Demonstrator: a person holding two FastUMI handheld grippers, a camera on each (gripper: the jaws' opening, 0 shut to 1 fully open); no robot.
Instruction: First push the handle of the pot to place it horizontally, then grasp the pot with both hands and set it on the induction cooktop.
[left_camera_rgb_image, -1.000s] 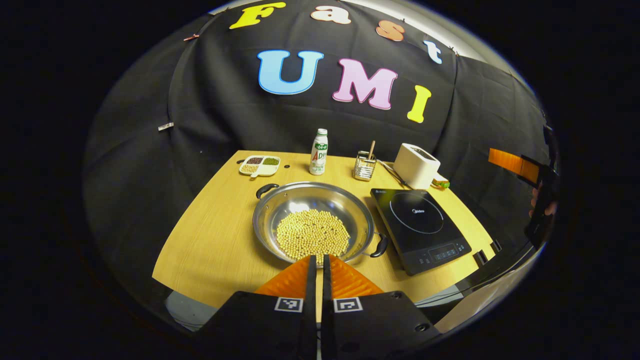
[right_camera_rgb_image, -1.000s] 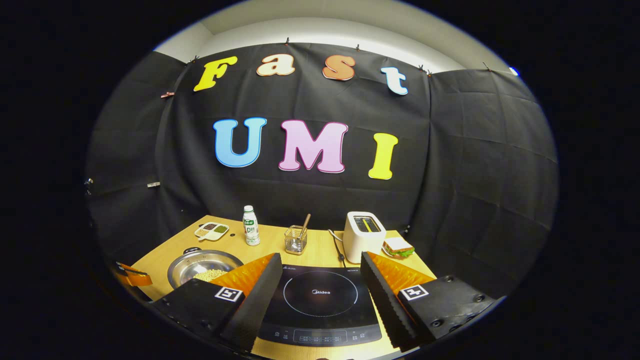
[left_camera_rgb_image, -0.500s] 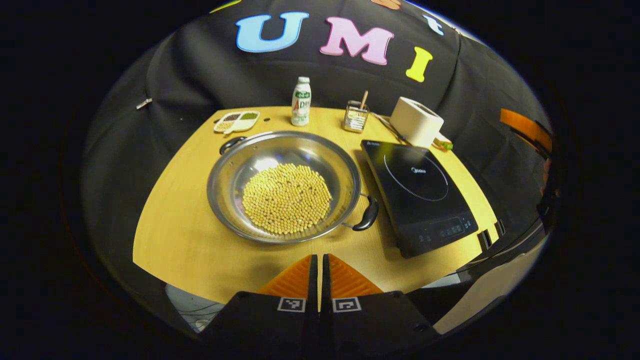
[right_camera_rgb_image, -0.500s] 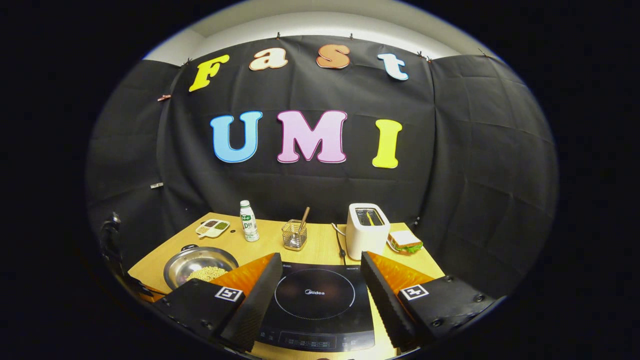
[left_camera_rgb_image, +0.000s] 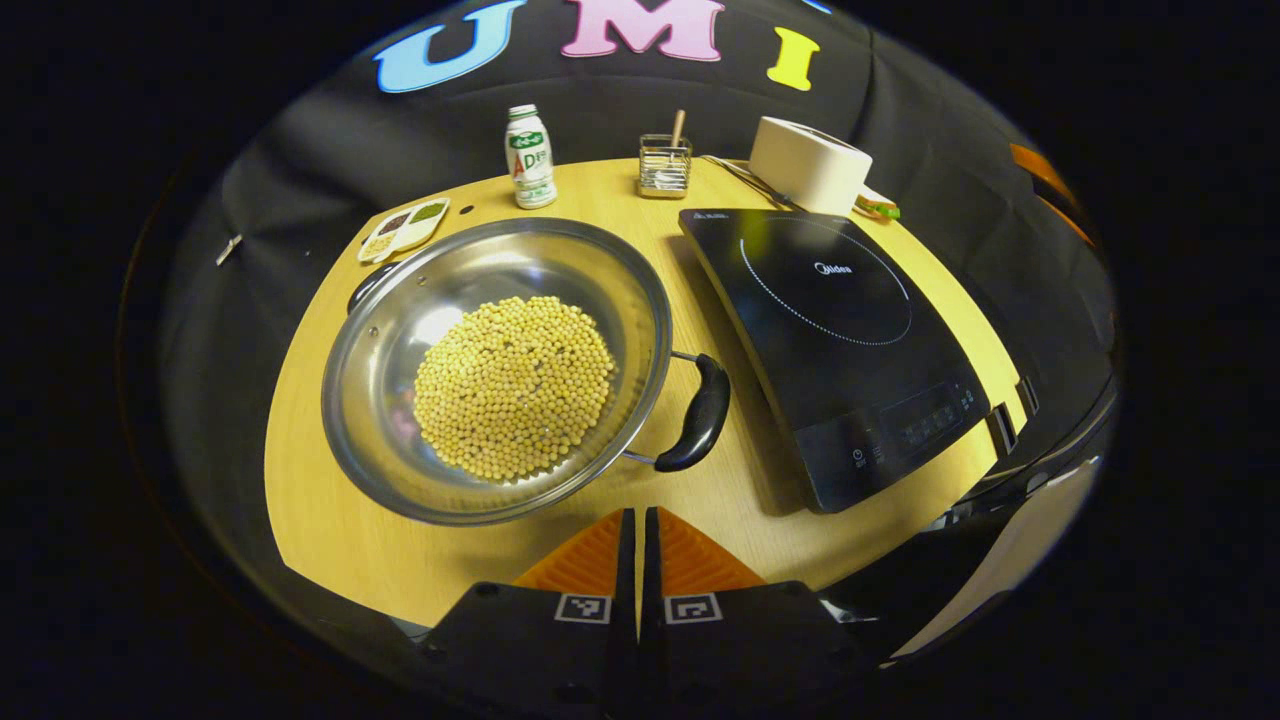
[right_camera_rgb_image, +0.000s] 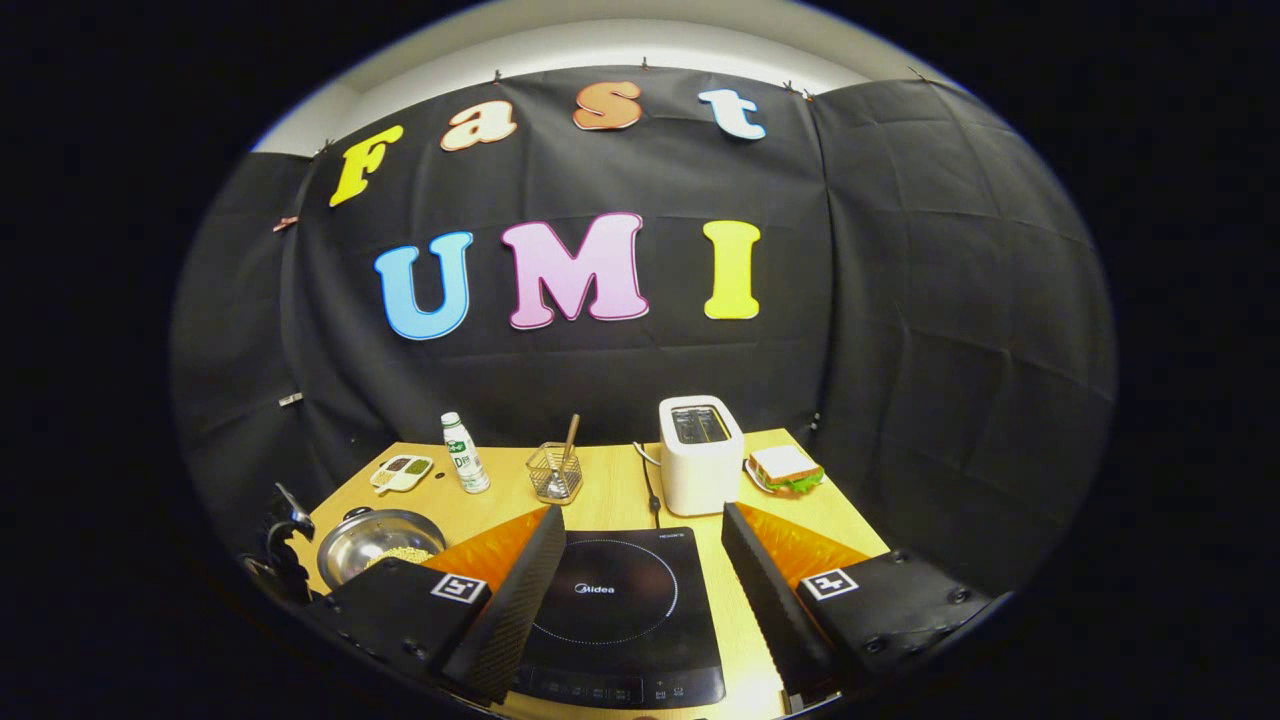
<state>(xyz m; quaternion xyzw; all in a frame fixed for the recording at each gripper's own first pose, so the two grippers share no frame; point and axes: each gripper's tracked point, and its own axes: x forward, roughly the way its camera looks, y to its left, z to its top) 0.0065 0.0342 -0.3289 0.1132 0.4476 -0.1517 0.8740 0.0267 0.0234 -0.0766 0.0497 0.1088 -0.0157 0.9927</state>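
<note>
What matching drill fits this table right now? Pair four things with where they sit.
1. steel pot of yellow beans
2. black induction cooktop
3. white toaster
4. sandwich on a plate

a. right of the toaster
b. behind the cooktop
c. left of the cooktop
d. between pot and table's right edge

Pairs: 1-c, 2-d, 3-b, 4-a

Shiny silver pot full of pale yellow beans, black handle, glossy black cooktop, light wood table, white toaster.
</note>
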